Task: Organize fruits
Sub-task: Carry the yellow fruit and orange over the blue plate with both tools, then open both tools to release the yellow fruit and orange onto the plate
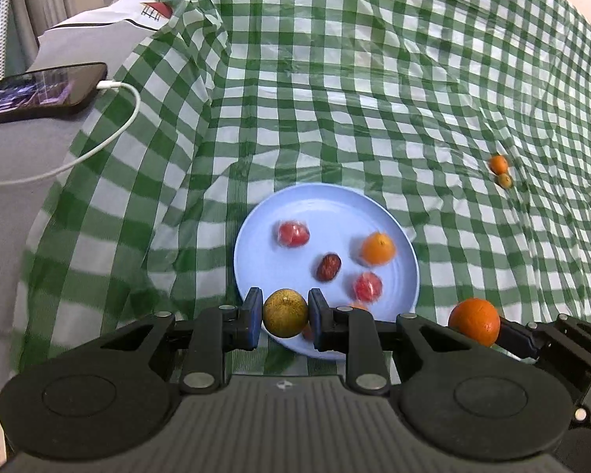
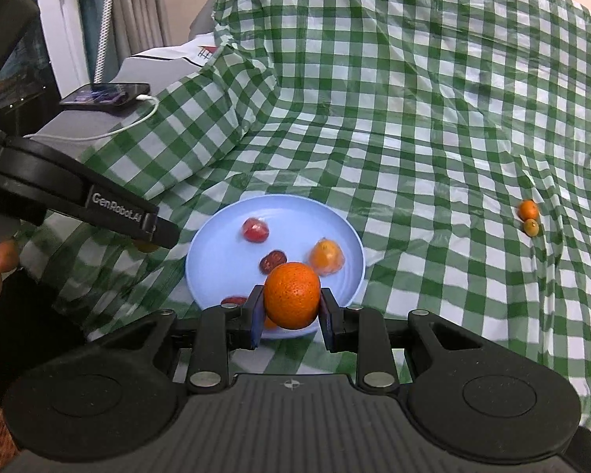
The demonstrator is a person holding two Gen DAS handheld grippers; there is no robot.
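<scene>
A light blue plate [image 1: 335, 205] [image 2: 216, 260] lies on the green checked cloth. It holds two wrapped red fruits [image 1: 292, 233], a dark date [image 1: 328, 267] and a wrapped orange fruit [image 1: 377, 248] [image 2: 326, 256]. My left gripper [image 1: 285, 317] is shut on a yellow-green round fruit [image 1: 285, 313] over the plate's near rim. My right gripper [image 2: 291, 307] is shut on an orange [image 2: 291, 295] [image 1: 474, 320] over the plate's near edge. Two small fruits, one orange [image 1: 498, 163] [image 2: 528, 209] and one greenish [image 1: 504, 180] [image 2: 531, 227], lie on the cloth far right.
A phone [image 1: 39, 92] [image 2: 106, 94] on a white charging cable [image 1: 114, 134] rests on a grey surface at the left. The cloth [image 1: 374, 79] is wrinkled and rises at the back. The left gripper's body [image 2: 78, 201] shows at the left in the right wrist view.
</scene>
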